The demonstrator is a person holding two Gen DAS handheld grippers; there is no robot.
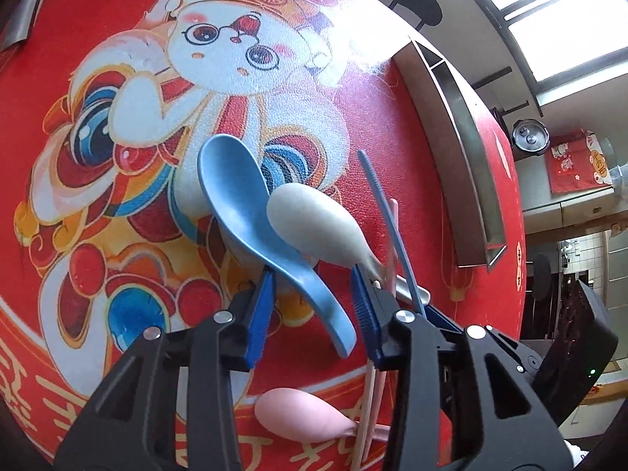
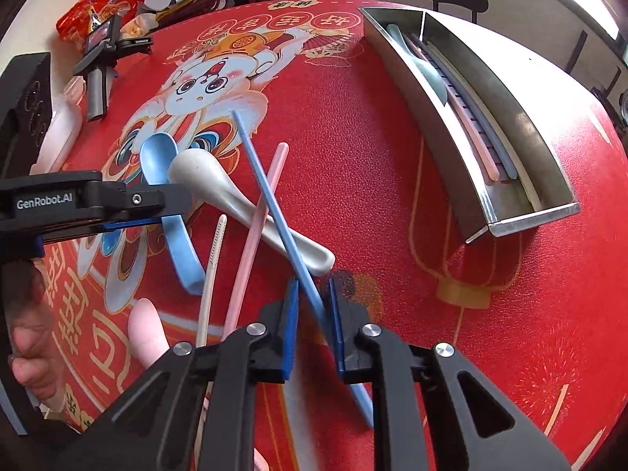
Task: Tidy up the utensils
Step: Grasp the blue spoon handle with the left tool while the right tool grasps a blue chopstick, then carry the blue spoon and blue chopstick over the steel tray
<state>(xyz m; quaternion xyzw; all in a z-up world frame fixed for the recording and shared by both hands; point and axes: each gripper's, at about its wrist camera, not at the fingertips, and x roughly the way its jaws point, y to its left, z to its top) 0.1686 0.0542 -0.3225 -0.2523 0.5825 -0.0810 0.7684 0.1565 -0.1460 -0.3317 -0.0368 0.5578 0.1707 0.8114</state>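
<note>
A blue spoon (image 1: 255,216) lies on the red mat, its handle between my left gripper's (image 1: 314,286) open jaws. A white spoon (image 1: 322,231) lies across it. In the right wrist view, a blue chopstick (image 2: 274,212) runs between my right gripper's (image 2: 314,294) open jaws, over the white spoon (image 2: 243,200). A pink chopstick (image 2: 255,235), a cream chopstick (image 2: 210,274) and a pink spoon (image 2: 147,329) lie beside them. The blue spoon (image 2: 165,180) and left gripper (image 2: 117,216) show at left.
A steel two-compartment tray (image 2: 526,212) stands at the right with a spoon and several chopsticks in it; it also shows in the left wrist view (image 1: 467,137). A handheld camera (image 2: 100,62), snack bags (image 2: 86,8) and a white box (image 2: 66,125) sit at the far left.
</note>
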